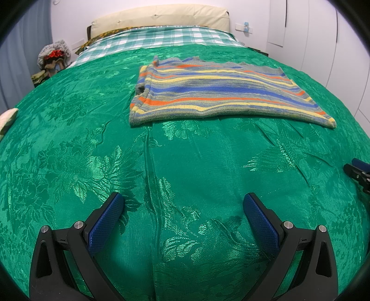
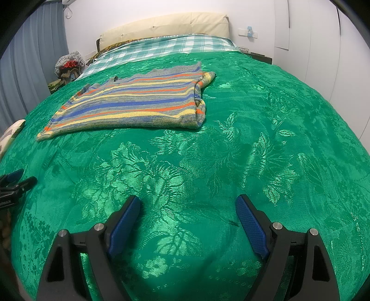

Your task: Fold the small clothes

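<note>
A small knitted top with blue, orange, yellow and grey stripes (image 1: 215, 92) lies flat and partly folded on the green bedspread (image 1: 185, 166). In the right wrist view the striped top (image 2: 138, 101) is ahead to the left, its folded edge on the right side. My left gripper (image 1: 183, 200) hovers over bare bedspread well short of the top, open, nothing between its blue pads. My right gripper (image 2: 187, 203) is also open and empty, over the bedspread (image 2: 231, 150) to the right of the top. Each gripper shows at the edge of the other's view.
A checked green-and-white sheet (image 1: 161, 38) and a cream headboard (image 1: 159, 17) are at the far end. A pile of clothes and a hat (image 1: 53, 58) sits beside the bed at far left. White cupboard doors (image 1: 323, 41) line the right wall. A pale cloth (image 1: 7, 118) lies at the left edge.
</note>
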A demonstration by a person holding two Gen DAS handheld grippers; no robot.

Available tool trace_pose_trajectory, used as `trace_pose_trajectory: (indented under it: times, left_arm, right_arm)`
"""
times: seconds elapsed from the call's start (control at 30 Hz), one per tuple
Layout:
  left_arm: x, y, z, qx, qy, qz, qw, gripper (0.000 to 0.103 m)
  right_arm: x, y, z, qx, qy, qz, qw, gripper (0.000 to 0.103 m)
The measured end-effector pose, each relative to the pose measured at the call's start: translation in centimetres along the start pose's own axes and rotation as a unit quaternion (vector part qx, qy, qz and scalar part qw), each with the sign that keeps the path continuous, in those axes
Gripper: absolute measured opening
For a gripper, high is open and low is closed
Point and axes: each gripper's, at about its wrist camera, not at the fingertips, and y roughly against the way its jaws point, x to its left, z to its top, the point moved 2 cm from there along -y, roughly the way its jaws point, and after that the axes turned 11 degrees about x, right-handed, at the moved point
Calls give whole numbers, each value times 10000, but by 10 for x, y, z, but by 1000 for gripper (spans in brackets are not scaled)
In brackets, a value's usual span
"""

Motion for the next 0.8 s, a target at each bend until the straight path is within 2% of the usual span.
trace_pose_trajectory:
  times: [0.8]
  left_arm:
    - [0, 0, 0, -1, 0, -3, 10000, 102]
  right_arm:
    - [-2, -3, 3, -33, 24, 32, 10000, 86]
